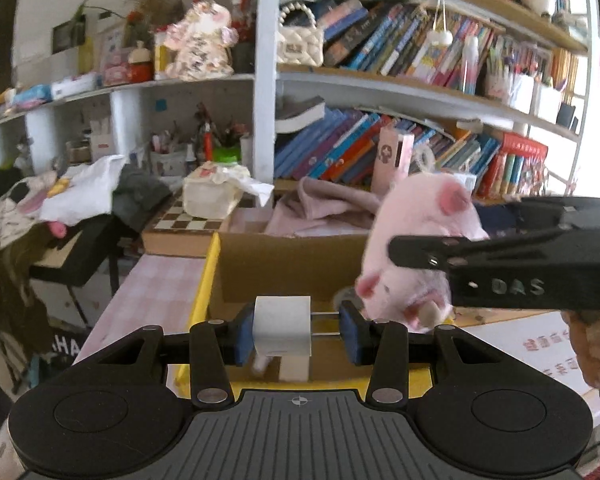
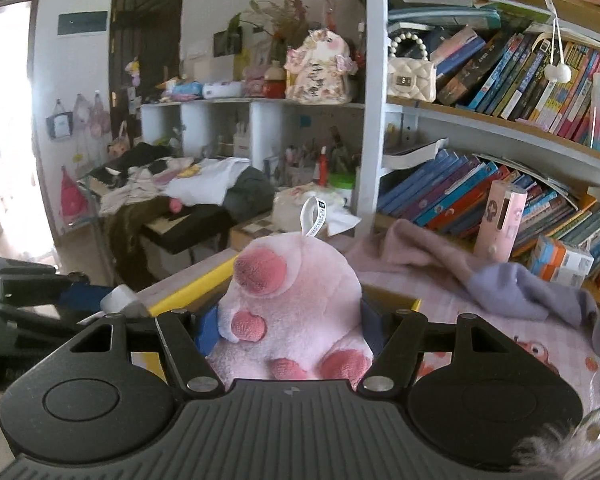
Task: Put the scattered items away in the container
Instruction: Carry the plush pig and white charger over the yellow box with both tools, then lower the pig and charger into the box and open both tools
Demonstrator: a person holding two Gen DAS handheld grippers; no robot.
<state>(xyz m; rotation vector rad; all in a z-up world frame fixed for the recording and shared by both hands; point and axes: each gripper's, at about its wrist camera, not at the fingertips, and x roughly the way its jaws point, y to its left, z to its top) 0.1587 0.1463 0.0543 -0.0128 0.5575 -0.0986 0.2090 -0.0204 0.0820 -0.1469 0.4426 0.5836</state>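
My left gripper is shut on a white charger plug. The plug's body rests against the left blue pad and its two metal prongs reach the right pad. It hovers over an open cardboard box with a yellow rim. My right gripper is shut on a pink plush pig, squeezed between the blue pads. In the left wrist view the plush pig hangs over the box's right side, held by the right gripper. In the right wrist view the left gripper and the charger show at the left.
Bookshelves packed with books rise behind the box. A pink cloth, a purple cloth and a pink bottle lie on the pink table. A chessboard box with a tissue box on it and a clothes pile sit at the left.
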